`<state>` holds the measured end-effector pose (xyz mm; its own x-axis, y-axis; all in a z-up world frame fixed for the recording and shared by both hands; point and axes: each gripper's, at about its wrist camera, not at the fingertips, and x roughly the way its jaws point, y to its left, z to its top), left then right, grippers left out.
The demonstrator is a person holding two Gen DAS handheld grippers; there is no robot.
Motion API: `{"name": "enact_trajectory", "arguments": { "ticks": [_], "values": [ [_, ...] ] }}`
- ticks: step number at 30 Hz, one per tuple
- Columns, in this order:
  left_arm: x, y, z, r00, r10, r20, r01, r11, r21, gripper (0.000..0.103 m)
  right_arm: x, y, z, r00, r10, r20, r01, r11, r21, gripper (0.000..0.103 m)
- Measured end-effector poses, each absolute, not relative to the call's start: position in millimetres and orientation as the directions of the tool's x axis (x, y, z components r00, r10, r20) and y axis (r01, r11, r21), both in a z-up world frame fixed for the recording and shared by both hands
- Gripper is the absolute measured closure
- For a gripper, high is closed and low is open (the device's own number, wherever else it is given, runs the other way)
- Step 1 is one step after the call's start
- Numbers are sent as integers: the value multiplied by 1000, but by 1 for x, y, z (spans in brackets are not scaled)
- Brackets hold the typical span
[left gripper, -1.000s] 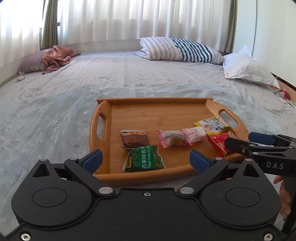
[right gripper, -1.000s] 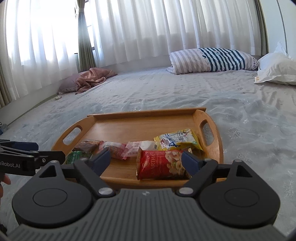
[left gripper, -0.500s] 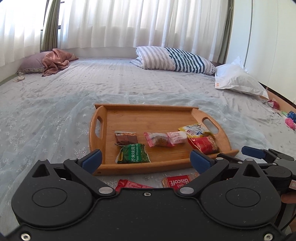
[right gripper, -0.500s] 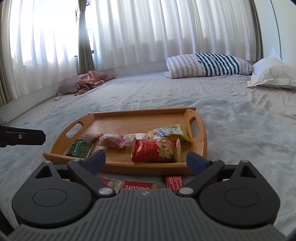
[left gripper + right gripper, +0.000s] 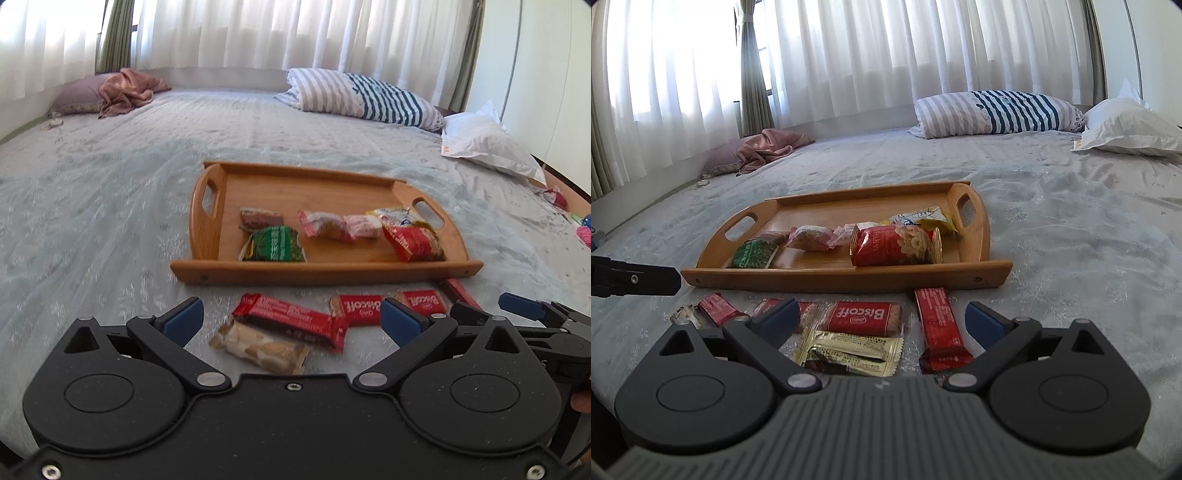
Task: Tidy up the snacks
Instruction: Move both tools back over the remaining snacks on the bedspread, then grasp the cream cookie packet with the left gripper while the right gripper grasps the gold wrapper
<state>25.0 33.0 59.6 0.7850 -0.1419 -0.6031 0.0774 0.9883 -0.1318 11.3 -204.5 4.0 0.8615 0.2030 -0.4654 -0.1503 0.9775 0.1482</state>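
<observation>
A pale bedspread (image 5: 110, 206) fills both views, and the wooden tray (image 5: 207, 271) lies on it at 12 o'clock from both tools. Inside the tray, the red nut packet (image 5: 895, 245) lies toward the right handle with the yellow bag (image 5: 925, 218) just behind it, the pink-wrapped cakes (image 5: 338, 225) in the middle, and the green pea packet (image 5: 275, 245) toward the left with a brown bar (image 5: 260, 217) behind it. Loose snacks lie on the bedspread in front of the tray's near rail: a long red bar (image 5: 291, 321), two Biscoff packets (image 5: 360, 308), a clear cracker pack (image 5: 262, 349), a gold sachet (image 5: 849, 350) and a second red bar (image 5: 940, 326). The left gripper (image 5: 291, 321) stands spread wide above the long red bar, pinching nothing. The right gripper (image 5: 879, 319) is likewise spread over the Biscoff and gold sachet, pads clear
</observation>
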Motion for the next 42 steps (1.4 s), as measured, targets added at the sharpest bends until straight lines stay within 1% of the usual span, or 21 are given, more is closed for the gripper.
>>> {"name": "enact_trajectory", "arguments": {
  "ticks": [5,11,16,21,24,26,28,29,31,34,39,42],
  "values": [
    [26,36,46,784,-121,-609,57,991,-124,1,1,-202,1,858,224,-462,-159,971,176,3],
    [32,36,29,790,-81,-608,46,996,-72,1,-6,-190,-3,854,220,-471,-166,974,155,13],
    [36,36,18,783,-82,-617,62,997,-54,6,-7,-182,-9,845,225,-486,-166,973,162,19],
    [40,37,9,777,-88,-623,76,996,-46,8,-5,-175,-12,846,204,-492,-153,978,143,19],
    [44,38,6,778,-84,-623,80,996,-34,12,-2,-173,-14,845,191,-499,-135,980,146,19],
    [46,38,4,775,-87,-626,90,996,-27,16,1,-173,-15,847,176,-502,-119,982,145,19],
    [47,38,2,765,-100,-637,102,994,-35,25,3,-171,-16,849,164,-503,-108,984,139,19],
    [49,38,1,757,-109,-644,106,993,-43,27,4,-171,-17,850,160,-502,-106,985,135,19],
    [48,37,0,759,-110,-642,104,993,-47,28,6,-168,-17,851,152,-502,-104,987,122,18],
    [44,37,1,762,-105,-639,107,994,-35,32,8,-164,-19,854,138,-502,-101,990,102,18],
    [39,40,3,761,-114,-639,104,993,-54,38,11,-159,-20,860,116,-496,-82,993,89,17],
    [38,40,5,760,-109,-640,100,994,-50,39,13,-155,-21,869,87,-488,-60,996,71,17]
  ]
}}
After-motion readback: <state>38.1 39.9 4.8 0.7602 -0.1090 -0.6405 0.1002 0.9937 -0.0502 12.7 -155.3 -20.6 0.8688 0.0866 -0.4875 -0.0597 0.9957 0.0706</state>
